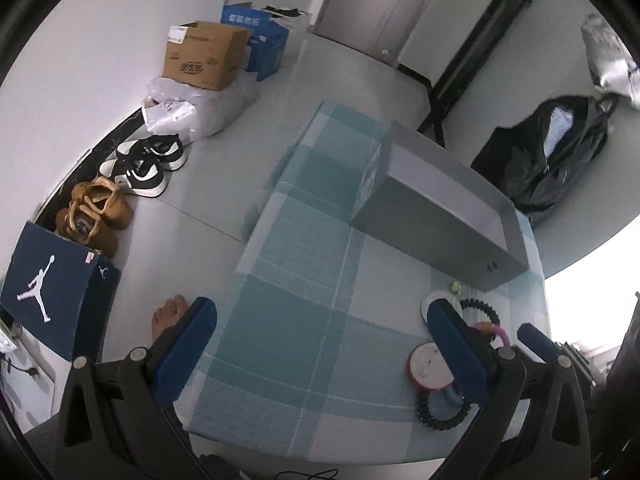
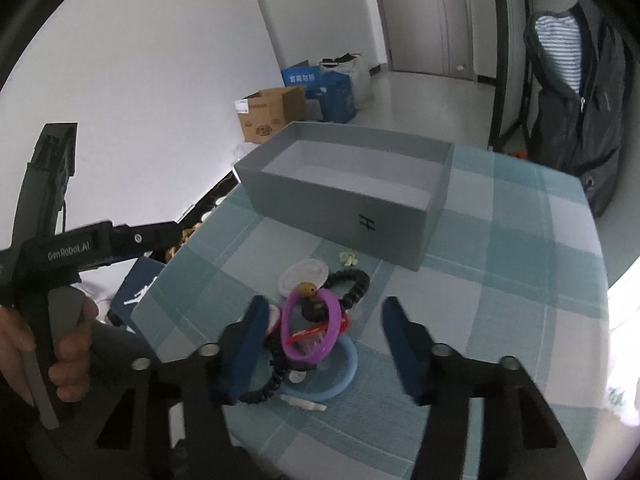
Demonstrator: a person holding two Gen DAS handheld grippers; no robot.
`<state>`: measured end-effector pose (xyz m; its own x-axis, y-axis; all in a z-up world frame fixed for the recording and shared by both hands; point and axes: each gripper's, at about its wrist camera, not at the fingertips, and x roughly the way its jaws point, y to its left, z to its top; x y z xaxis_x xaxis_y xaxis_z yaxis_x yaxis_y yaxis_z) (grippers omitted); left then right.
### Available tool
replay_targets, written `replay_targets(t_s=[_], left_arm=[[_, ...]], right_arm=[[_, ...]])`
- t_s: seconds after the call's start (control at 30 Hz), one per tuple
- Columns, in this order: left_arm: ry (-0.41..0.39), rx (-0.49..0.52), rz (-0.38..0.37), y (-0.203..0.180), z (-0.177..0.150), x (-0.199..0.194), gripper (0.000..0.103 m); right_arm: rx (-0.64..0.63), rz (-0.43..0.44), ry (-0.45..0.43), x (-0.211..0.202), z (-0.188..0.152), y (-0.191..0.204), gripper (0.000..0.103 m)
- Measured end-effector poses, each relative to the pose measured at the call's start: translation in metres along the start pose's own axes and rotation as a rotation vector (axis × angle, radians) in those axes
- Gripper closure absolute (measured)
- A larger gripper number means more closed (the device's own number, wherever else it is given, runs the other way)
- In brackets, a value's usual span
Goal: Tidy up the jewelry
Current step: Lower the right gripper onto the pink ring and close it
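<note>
A pile of jewelry lies on the checked tablecloth: a purple bangle point(image 2: 312, 326), a black beaded bracelet point(image 2: 352, 284), a blue ring point(image 2: 340, 376), a white round lid point(image 2: 304, 274) and a small pale earring point(image 2: 348, 258). An open grey box point(image 2: 352, 192) stands behind the pile, empty inside. My right gripper point(image 2: 324, 332) is open and hovers over the pile, its jaws on either side of the purple bangle. My left gripper point(image 1: 320, 332) is open and empty over the table's near left part. The pile shows at the right in the left wrist view point(image 1: 440, 364), with the grey box point(image 1: 444, 212) beyond.
The table point(image 1: 300, 280) has its left edge over the floor. Shoes point(image 1: 148, 164), a Jordan shoebox point(image 1: 52, 292), cardboard boxes point(image 1: 204, 54) and a bare foot point(image 1: 168, 316) are on the floor at left. A dark backpack point(image 2: 576, 120) stands at the far right.
</note>
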<state>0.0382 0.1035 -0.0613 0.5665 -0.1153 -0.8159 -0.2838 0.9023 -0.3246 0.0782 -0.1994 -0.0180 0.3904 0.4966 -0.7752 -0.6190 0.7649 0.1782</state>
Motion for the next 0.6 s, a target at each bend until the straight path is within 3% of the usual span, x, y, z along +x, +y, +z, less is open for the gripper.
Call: replay_targets(t_s=[0.17, 0.33, 0.43, 0.6], left_arm=[[0.027, 0.046, -0.007, -0.004, -0.002, 0.004, 0.001], [0.051, 0.082, -0.008, -0.006, -0.006, 0.007, 0.001], [0.074, 0.086, -0.011, -0.006, -0.007, 0.011, 0.001], [0.118, 0.093, -0.036, -0.011, -0.011, 0.017, 0.001]], right_arm=[[-0.002, 0.023, 0.019, 0.002, -0.003, 0.002, 0.073], [-0.013, 0.007, 0.032, 0.005, -0.005, 0.006, 0.082], [0.015, 0.003, 0.039, 0.008, -0.004, 0.001, 0.094], [0.082, 0.018, 0.053, 0.007, -0.004, -0.011, 0.097]])
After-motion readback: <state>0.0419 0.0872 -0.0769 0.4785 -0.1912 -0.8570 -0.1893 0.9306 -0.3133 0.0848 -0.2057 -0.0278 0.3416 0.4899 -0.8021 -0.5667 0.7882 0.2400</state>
